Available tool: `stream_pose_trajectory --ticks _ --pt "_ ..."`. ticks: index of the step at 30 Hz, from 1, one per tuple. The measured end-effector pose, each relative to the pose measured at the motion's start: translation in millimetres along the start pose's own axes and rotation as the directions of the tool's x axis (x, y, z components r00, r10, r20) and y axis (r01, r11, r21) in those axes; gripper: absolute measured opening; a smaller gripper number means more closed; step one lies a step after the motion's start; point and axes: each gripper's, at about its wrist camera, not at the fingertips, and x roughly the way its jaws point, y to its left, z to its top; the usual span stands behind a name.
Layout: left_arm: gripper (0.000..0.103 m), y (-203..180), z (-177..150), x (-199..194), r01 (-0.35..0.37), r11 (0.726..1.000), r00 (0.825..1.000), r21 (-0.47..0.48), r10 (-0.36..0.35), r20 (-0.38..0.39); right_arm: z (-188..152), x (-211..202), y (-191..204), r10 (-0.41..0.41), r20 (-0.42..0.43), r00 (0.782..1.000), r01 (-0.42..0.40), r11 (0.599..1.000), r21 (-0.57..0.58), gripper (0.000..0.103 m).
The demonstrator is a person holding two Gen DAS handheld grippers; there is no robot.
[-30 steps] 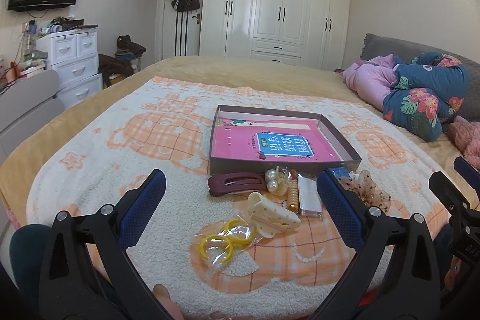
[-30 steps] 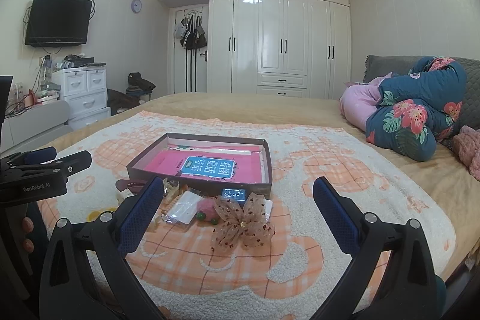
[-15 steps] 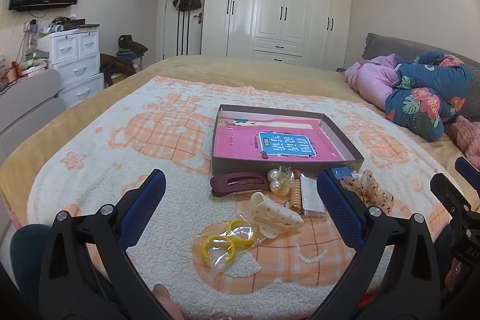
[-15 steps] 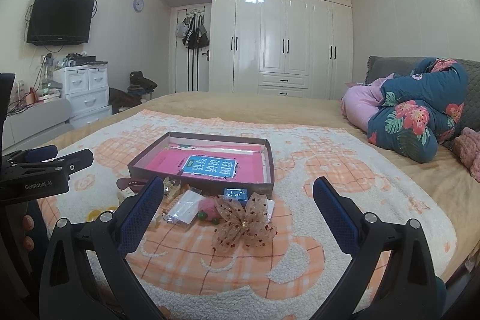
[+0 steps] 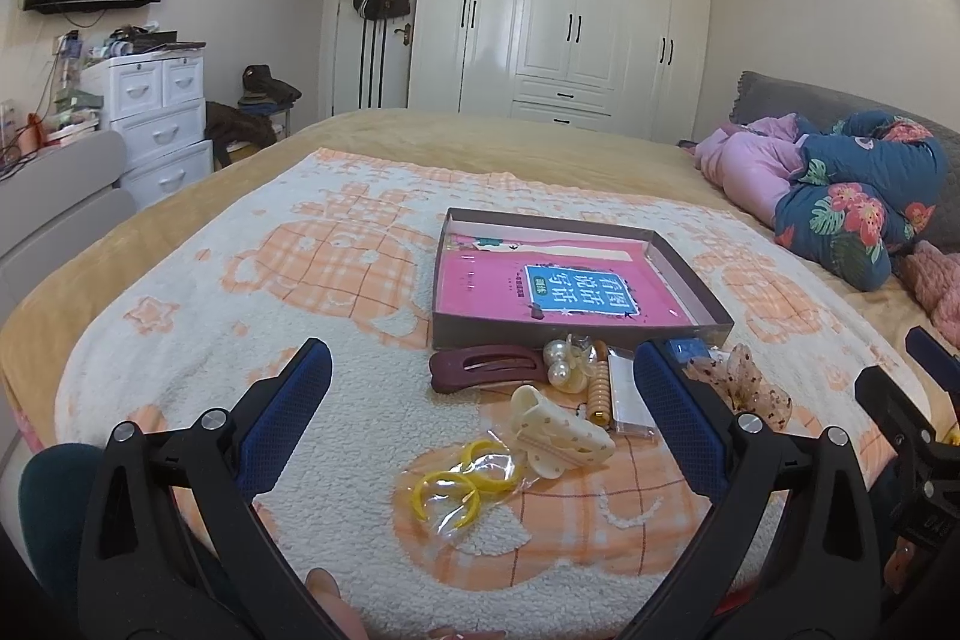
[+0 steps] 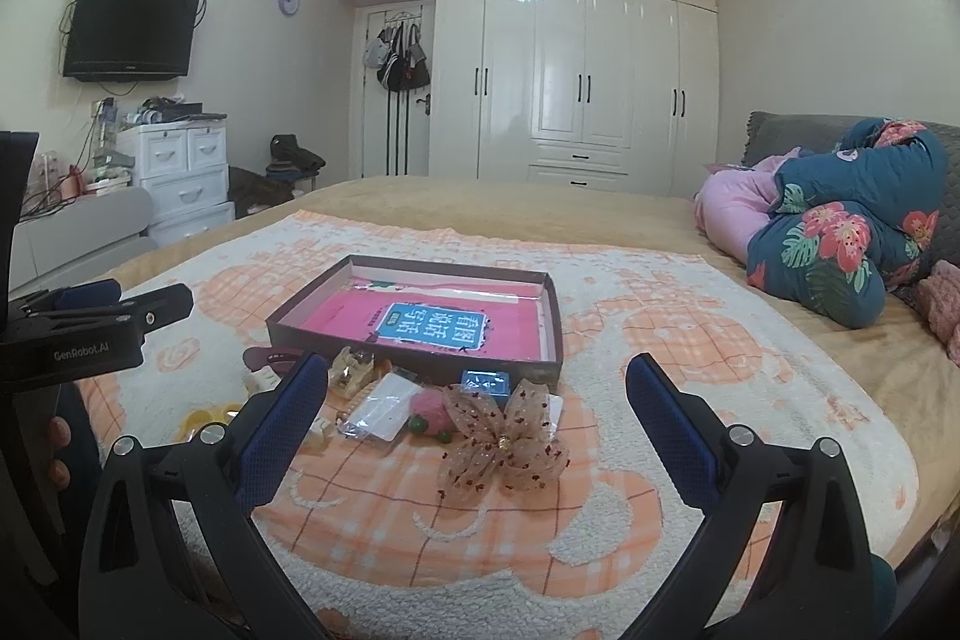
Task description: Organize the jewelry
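Observation:
A shallow brown box (image 5: 576,331) with a pink book inside lies on the blanket; it also shows in the right wrist view (image 6: 420,358). In front of it lie a maroon hair clip (image 5: 483,367), pearl pieces (image 5: 558,361), a cream claw clip (image 5: 561,430), yellow rings in a clear bag (image 5: 462,484) and a sheer bow (image 6: 501,439). My left gripper (image 5: 480,412) is open and empty, held above the yellow rings and claw clip. My right gripper (image 6: 477,412) is open and empty, just short of the bow.
The orange-and-white blanket (image 5: 240,316) covers the bed. Folded quilts (image 6: 840,244) lie at the right. White drawers (image 5: 156,124) stand left of the bed, and a wardrobe (image 6: 576,76) is behind it. A small blue packet (image 6: 485,381) and a clear bag (image 6: 384,409) lie by the box.
Both views have shifted slightly, the items sit a little higher and to the right in the frames. Both grippers stay open and empty.

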Motion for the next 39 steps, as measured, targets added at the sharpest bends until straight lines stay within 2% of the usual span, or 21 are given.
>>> stream_pose_trajectory --ticks 12,18,21,24,27,32,35,37,39 --pt "0.093 24 -5 12 -0.063 0.997 0.997 -0.034 0.062 -0.044 2 23 15 0.053 -0.053 0.997 -0.054 0.998 -0.029 0.097" --pt "0.093 29 -19 31 -0.075 0.997 0.988 -0.021 0.072 -0.134 -2 43 21 0.062 -0.095 0.994 -0.067 0.997 -0.045 0.097" --pt "0.093 30 -24 40 -0.035 0.999 0.984 -0.006 0.034 -0.174 -6 54 20 0.053 -0.121 0.991 -0.059 0.997 -0.055 0.097" --pt "0.093 24 -31 46 0.045 0.999 0.978 0.011 -0.041 -0.204 -9 63 15 0.045 -0.140 0.989 -0.052 0.997 -0.048 0.097" --pt "0.093 18 -37 53 0.093 0.995 0.969 0.027 -0.085 -0.232 -14 72 12 0.039 -0.157 0.987 -0.048 0.997 -0.054 0.097" --pt "0.093 8 -47 74 0.096 0.989 0.957 0.114 -0.060 -0.283 -25 88 3 0.035 -0.206 0.978 -0.045 0.998 -0.048 0.097" --pt "0.093 6 -54 91 0.133 0.983 0.934 0.129 -0.081 -0.348 -33 98 -4 0.022 -0.245 0.969 -0.031 0.999 -0.033 0.097" --pt "0.093 4 -56 98 0.152 0.977 0.926 0.151 -0.087 -0.368 -38 106 -10 0.012 -0.278 0.960 -0.018 1.000 -0.020 0.097" --pt "0.093 0 -59 101 0.146 0.971 0.926 0.188 -0.068 -0.370 -42 114 -15 0.008 -0.305 0.952 -0.011 1.000 -0.008 0.097"
